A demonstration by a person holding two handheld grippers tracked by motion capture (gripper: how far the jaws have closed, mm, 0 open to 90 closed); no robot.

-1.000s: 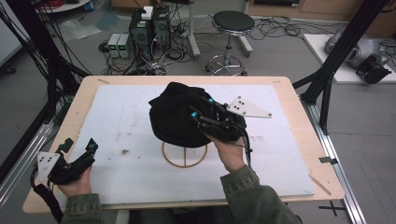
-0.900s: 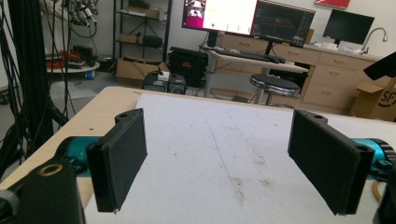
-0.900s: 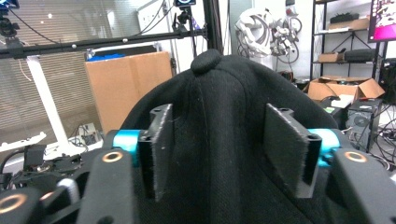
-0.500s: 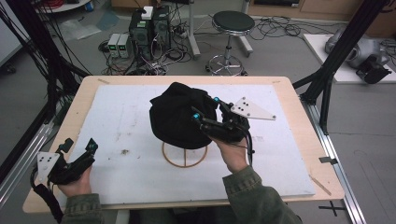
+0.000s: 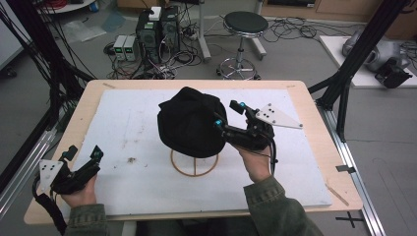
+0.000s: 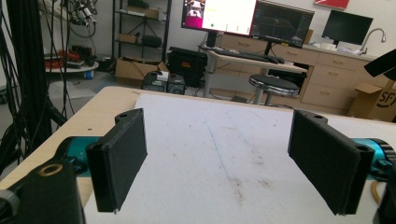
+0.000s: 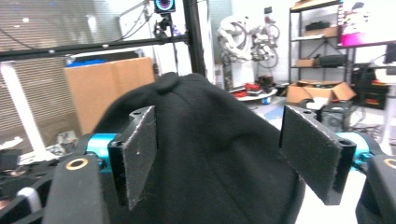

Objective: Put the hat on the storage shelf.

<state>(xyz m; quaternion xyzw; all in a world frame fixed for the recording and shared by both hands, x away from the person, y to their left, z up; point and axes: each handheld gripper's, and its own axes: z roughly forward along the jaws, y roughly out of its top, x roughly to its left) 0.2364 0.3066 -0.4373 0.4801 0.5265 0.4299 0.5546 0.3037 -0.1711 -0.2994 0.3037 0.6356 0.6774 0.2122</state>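
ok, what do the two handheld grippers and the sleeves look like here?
Both the left gripper and the right gripper are black, each with two flat rectangular black jaws on teal mounts with brass-coloured screw rings. Each carries a grey three-cornered plate dotted with holes. A black cable trails from each. The olive-green sleeves have cuffs at the wrist.

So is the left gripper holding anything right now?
No, the left gripper has its jaws spread wide with just the white mat between them.

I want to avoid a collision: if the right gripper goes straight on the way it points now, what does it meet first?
Most likely the black hat: it sits right ahead of the open right gripper, between its jaws. The exact gap is unclear.
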